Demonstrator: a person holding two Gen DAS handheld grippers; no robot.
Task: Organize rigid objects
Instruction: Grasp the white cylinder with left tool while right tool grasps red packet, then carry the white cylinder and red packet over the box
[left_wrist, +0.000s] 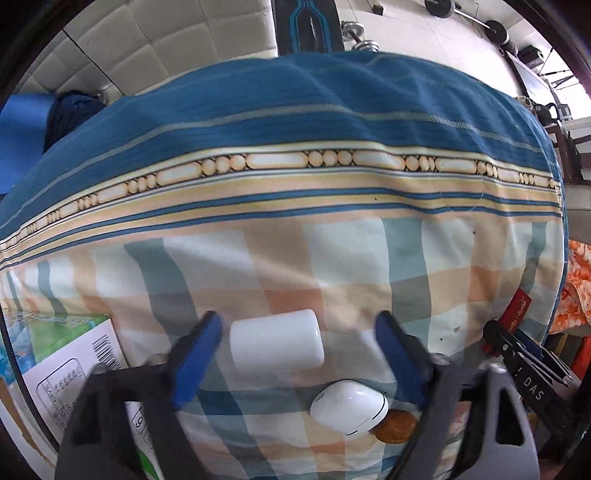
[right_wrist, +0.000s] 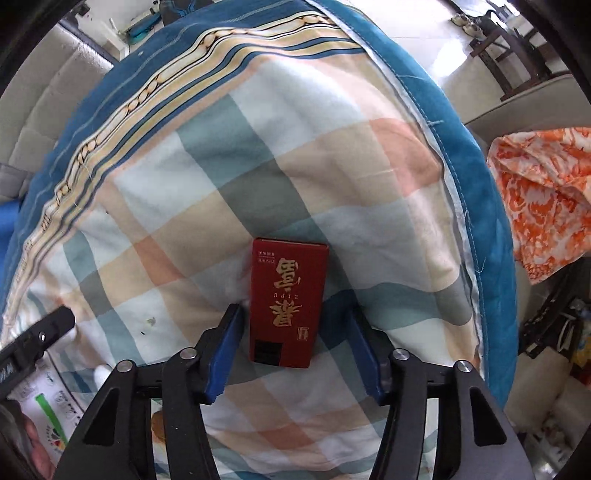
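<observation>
left gripper (left_wrist: 297, 356): apart, white cylinder (left_wrist: 277, 344) lies between its fingers on the checked sheet (left_wrist: 369, 258), left pad near it | right gripper (right_wrist: 293, 350): apart, red box (right_wrist: 288, 302) between fingers, flat on sheet

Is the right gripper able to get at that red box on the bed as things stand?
Probably yes. The red box lies flat on the checked sheet between the right gripper's fingers, nothing over it. One pad sits close, the other stands off, so it isn't gripped yet.

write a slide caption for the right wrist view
Right gripper straddles a red box on the checked bedsheet.
</observation>
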